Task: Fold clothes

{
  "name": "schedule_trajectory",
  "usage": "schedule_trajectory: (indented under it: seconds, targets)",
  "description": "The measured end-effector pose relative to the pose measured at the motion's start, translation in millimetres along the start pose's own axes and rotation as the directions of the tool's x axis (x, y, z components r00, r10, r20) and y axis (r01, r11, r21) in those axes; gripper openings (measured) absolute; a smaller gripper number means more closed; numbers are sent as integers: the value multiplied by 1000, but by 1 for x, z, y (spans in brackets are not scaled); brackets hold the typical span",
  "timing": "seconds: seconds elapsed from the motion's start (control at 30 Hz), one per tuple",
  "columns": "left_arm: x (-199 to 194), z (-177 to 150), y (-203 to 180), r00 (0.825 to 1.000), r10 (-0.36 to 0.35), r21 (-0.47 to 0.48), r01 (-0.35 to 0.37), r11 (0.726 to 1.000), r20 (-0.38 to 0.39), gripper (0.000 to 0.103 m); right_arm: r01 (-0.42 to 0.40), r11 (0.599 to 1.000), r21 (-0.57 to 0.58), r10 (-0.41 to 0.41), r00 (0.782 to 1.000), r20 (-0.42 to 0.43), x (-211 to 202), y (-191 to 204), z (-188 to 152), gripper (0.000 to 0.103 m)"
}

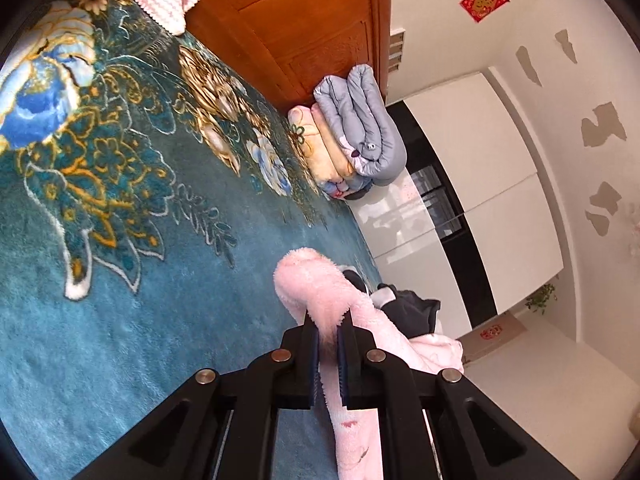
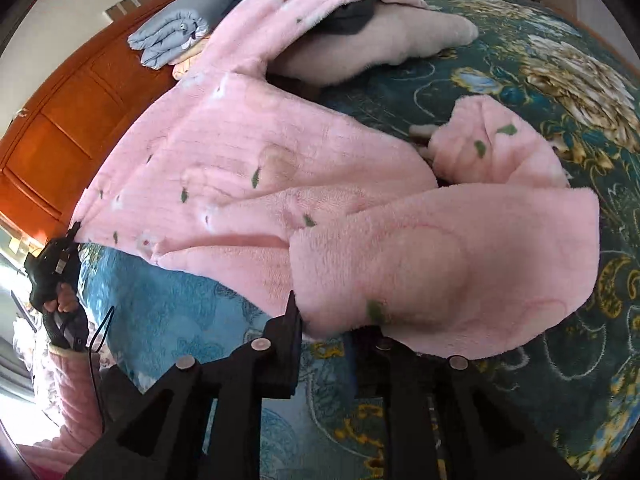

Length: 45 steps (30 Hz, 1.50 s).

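Evidently mid-fold: left hand-held gripper clenched on the pink fleece garment, spread over the bed; right hand-held gripper gapes at its hem; next, clamp that hem

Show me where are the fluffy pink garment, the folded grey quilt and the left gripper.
fluffy pink garment (image 2: 248,152): right wrist view, its broad middle.
folded grey quilt (image 1: 360,120): left wrist view, its upper fold.
left gripper (image 1: 329,344): left wrist view, between fingertips.
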<state>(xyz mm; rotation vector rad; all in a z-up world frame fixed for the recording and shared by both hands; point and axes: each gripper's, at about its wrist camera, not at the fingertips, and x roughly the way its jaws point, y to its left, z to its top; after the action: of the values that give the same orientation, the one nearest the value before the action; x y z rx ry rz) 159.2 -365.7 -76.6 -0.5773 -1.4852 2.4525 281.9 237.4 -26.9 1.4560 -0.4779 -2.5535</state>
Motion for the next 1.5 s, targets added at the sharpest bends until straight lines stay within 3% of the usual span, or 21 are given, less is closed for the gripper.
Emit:
schedule_trajectory:
  seconds: [0.17,0.23,0.3,0.43,0.5,0.63,0.7,0.73,0.97,1.07,1.13,1.23,1.3,1.37,1.43,1.5]
  targets:
    - [-14,15,14,998,25,-43,-22,999,65,8,-55,998,-7,55,991,119,-54,-8,12,43]
    - [-16,18,17,997,24,-47,-20,999,73,8,0,999,39,-6,985,172,-60,-26,22,49]
    - [-13,17,19,998,21,-50,-18,999,59,8,105,990,94,-120,976,180,-51,-46,36,51]
    - [-9,14,18,999,21,-39,-20,999,29,8,306,941,146,-325,937,128,-14,-91,71,51]
    - [-8,13,19,1000,18,-40,-17,999,20,8,322,928,187,-347,931,118,-6,-108,83,51]
    - [-4,12,21,1000,9,-50,-9,999,3,8,301,926,227,-344,922,180,-32,-108,87,51]
    - [-2,12,22,1000,7,-53,-7,999,-4,8,289,925,247,-342,916,210,-45,-109,89,30]
    - [-2,12,22,1000,6,-53,-6,999,-4,8,283,924,256,-342,912,225,-52,-109,91,12]
    - [-6,15,25,1000,-18,-73,19,997,8,8,236,918,320,-341,881,329,-98,-111,98,11]
    - [-2,14,25,1000,-14,-76,14,997,0,8,243,888,391,-408,808,425,-154,-128,77,11]
    - [1,12,25,1000,-11,-79,11,997,-8,8,245,857,454,-449,787,423,-169,-154,54,11]
    - [3,11,26,1000,-10,-82,9,997,-15,8,271,779,565,-494,821,287,-143,-207,12,11]
    - [3,11,27,1000,-9,-82,7,997,-25,8,203,727,656,-442,869,221,-115,-242,-19,11]
    - [5,9,27,999,2,-78,-5,997,-34,8,143,659,739,-404,895,187,-94,-265,-43,11]
    - [8,8,29,999,13,-83,-17,996,-42,8,124,657,744,-395,897,199,-89,-266,-45,11]
    - [10,7,32,999,20,-91,-24,996,-47,8,178,693,699,-418,889,188,-93,-256,-26,11]
